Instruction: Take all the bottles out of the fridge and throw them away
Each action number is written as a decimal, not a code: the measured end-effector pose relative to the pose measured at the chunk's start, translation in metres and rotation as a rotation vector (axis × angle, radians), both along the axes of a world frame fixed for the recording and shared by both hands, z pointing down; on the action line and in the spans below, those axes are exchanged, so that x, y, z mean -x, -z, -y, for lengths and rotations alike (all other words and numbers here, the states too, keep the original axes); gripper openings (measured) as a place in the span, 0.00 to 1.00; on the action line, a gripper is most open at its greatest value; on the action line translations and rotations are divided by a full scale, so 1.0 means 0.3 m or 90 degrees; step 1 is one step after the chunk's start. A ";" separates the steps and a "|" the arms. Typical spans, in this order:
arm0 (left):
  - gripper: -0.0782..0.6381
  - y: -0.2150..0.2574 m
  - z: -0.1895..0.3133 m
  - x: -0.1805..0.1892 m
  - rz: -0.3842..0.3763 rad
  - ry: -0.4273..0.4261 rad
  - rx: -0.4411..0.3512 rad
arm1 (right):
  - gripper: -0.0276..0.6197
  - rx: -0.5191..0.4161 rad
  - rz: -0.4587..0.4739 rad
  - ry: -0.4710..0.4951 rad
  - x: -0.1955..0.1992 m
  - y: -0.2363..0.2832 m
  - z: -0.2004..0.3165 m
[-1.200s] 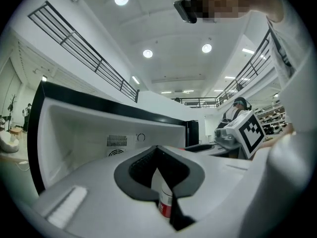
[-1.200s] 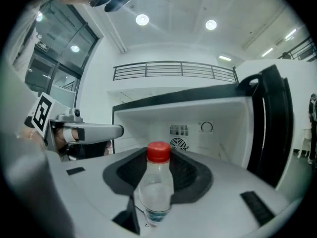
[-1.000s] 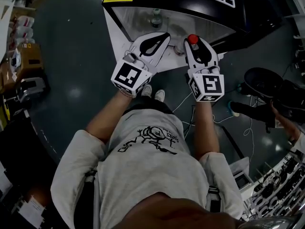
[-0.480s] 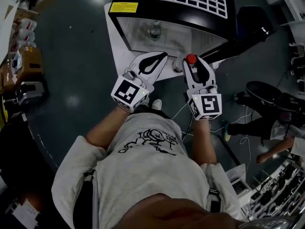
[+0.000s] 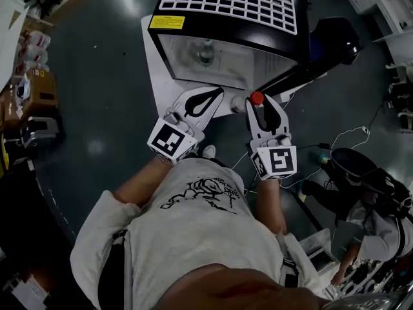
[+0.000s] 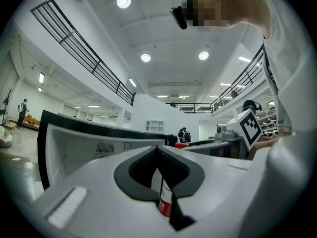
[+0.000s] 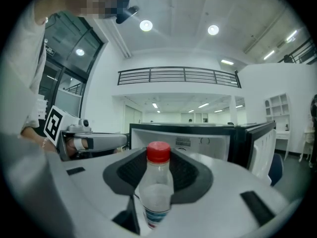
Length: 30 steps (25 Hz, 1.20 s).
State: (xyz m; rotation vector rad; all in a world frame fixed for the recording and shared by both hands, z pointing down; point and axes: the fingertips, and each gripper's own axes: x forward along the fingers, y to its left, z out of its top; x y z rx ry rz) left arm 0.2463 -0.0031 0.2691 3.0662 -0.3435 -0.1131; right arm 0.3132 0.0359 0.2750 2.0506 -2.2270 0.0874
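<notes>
A black mini fridge [image 5: 226, 5] stands open in front of me, with one clear bottle [image 5: 206, 51] upright inside. My right gripper [image 5: 261, 106] is shut on a clear bottle with a red cap [image 5: 257, 98], held upright just outside the fridge; the same bottle [image 7: 157, 187] fills the right gripper view between the dark pads. My left gripper [image 5: 219, 91] is beside it, jaw tips together. In the left gripper view a narrow bottle with a red label [image 6: 166, 202] sits low between the jaws, mostly hidden by them.
The fridge door [image 5: 290, 76] hangs open to the right. Cables [image 5: 335, 141] run over the dark floor, and a person [image 5: 368, 212] crouches at the right. A dark chair [image 5: 335, 34] stands behind the door. Boxes and gear [image 5: 32, 76] line the left edge.
Both grippers have drawn back from the fridge opening toward my body, the right one carrying the red-capped bottle. More of the fridge top shows.
</notes>
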 end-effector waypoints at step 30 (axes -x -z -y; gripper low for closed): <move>0.12 0.007 -0.052 0.103 -0.001 0.102 -0.003 | 0.27 -0.021 0.002 0.104 0.083 0.040 -0.007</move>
